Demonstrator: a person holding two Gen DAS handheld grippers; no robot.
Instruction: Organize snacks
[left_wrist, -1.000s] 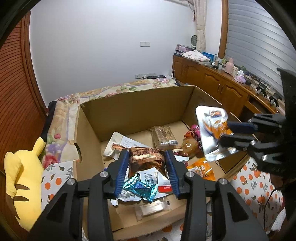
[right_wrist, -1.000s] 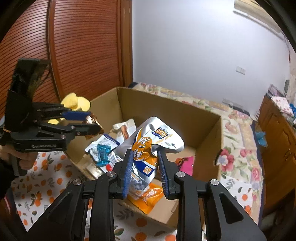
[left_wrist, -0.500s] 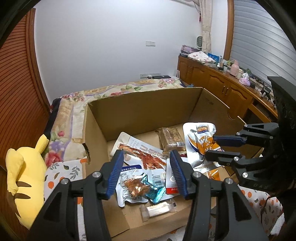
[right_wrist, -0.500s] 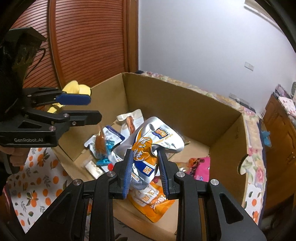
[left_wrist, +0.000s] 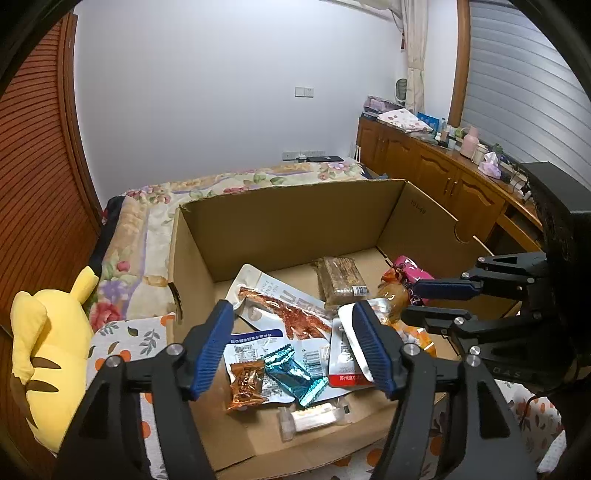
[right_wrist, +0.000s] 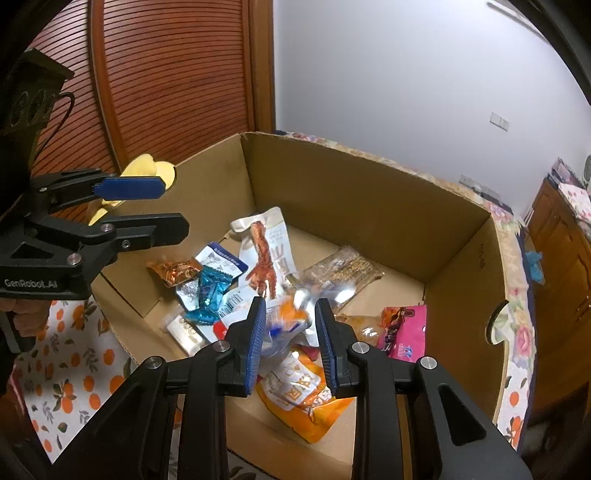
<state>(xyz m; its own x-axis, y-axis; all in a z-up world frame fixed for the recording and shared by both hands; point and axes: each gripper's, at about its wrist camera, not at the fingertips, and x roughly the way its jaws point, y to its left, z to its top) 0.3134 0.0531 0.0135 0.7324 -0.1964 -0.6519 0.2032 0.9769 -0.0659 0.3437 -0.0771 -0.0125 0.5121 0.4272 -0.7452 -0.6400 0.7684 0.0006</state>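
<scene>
While the cardboard box (left_wrist: 280, 225) is set on an orange-patterned cloth (right_wrist: 74, 354), snack packets are spread over its floor. Above them the left gripper (left_wrist: 291, 341) is held with fingers spread, just opened, nothing between them. The right gripper (right_wrist: 290, 334) is closed on a blurred silver-and-orange pouch (right_wrist: 291, 325) low inside the box.

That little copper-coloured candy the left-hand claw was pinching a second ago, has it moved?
Yes. The copper candy has dropped from the left gripper, whose jaws have just been opening, to the floor of the cardboard box, beside the teal candy.
</scene>
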